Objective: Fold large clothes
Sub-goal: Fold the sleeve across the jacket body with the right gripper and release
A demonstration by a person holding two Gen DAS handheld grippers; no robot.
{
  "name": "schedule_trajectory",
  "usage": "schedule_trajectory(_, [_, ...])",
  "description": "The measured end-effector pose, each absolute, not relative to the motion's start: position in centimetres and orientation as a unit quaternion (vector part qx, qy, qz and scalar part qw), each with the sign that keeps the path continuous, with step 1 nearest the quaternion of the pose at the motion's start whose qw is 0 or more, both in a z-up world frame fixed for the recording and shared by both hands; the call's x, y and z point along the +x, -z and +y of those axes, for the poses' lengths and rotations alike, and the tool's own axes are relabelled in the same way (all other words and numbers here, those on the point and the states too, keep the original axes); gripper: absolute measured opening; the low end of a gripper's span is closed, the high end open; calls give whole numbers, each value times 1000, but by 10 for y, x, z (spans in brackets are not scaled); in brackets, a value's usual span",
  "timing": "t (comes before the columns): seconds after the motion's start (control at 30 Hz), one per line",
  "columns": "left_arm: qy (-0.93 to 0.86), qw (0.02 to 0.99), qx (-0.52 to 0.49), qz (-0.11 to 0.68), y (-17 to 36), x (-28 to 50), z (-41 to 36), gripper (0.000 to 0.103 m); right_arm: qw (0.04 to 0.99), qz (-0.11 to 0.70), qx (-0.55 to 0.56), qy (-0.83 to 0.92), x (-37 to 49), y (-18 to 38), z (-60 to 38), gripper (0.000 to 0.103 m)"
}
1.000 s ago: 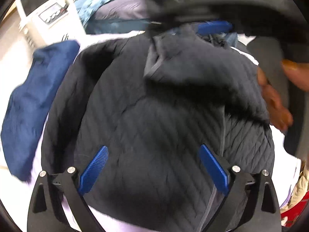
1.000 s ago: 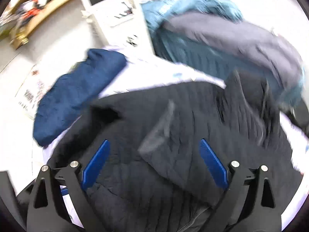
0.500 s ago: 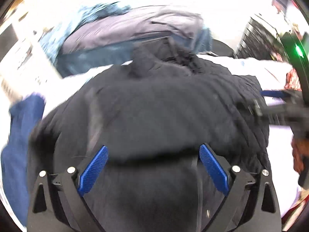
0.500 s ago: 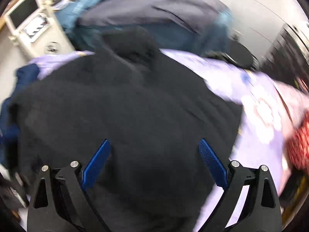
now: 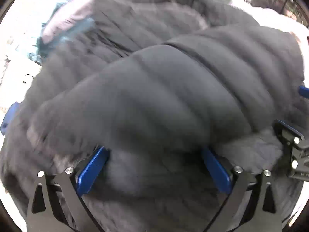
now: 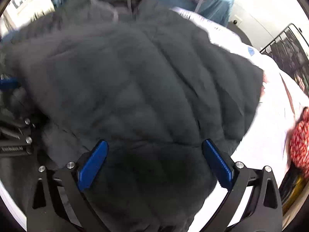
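Filling both frames, the dark quilted jacket [image 5: 154,96] lies under our left claw [image 5: 153,166] and right claw [image 6: 154,160], each spread wide, the right having just widened, grasping nothing.

Beyond what I am working on, a heap of grey and teal-blue clothing [image 6: 212,2] lies at the far edge. The white sheet [image 6: 270,116] covering my table shows bare on the right. A red patterned cloth [image 6: 299,141] sits at its right edge. A dark wire rack [image 6: 285,46] stands far right. A dark blue garment [image 5: 8,116] peeks in at my left.
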State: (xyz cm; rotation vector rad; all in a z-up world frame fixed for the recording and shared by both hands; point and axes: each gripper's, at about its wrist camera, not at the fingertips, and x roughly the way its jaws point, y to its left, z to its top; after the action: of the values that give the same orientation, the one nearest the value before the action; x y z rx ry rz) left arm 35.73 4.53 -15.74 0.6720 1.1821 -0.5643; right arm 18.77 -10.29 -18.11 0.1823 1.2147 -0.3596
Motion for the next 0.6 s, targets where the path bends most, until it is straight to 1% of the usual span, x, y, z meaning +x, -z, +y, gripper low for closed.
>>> schedule_trajectory(0.07, [276, 770, 246, 520, 127, 339, 74, 96, 821, 540, 102, 155, 170, 163, -99, 98])
schedule_trajectory(0.13, [270, 797, 179, 510, 100, 317, 121, 96, 828, 531, 124, 132, 149, 151, -92, 98])
schedule_trajectory(0.17, [261, 803, 156, 512, 94, 311, 141, 97, 829, 530, 130, 121, 143, 149, -88, 98])
schedule_trajectory(0.23, [216, 814, 79, 534, 87, 293, 205, 96, 830, 533, 131, 96, 128, 144, -73, 98])
schedule_trajectory(0.33, [135, 817, -14, 560, 88, 271, 284, 96, 829, 541, 128, 62, 116, 139, -43, 98])
schedule_trajectory(0.4, [61, 809, -118, 572, 91, 260, 356, 96, 827, 547, 122, 46, 110, 136, -25, 98])
schedule_trajectory(0.47, [4, 794, -232, 562, 97, 248, 414, 96, 827, 550, 114, 30, 113, 135, -5, 98])
schedule_trajectory(0.53, [-55, 771, -342, 535, 105, 235, 465, 96, 827, 552, 102, 18, 122, 136, 10, 98])
schedule_trajectory(0.6, [-81, 747, -415, 513, 115, 227, 493, 96, 830, 550, 94, 4, 125, 132, 23, 98])
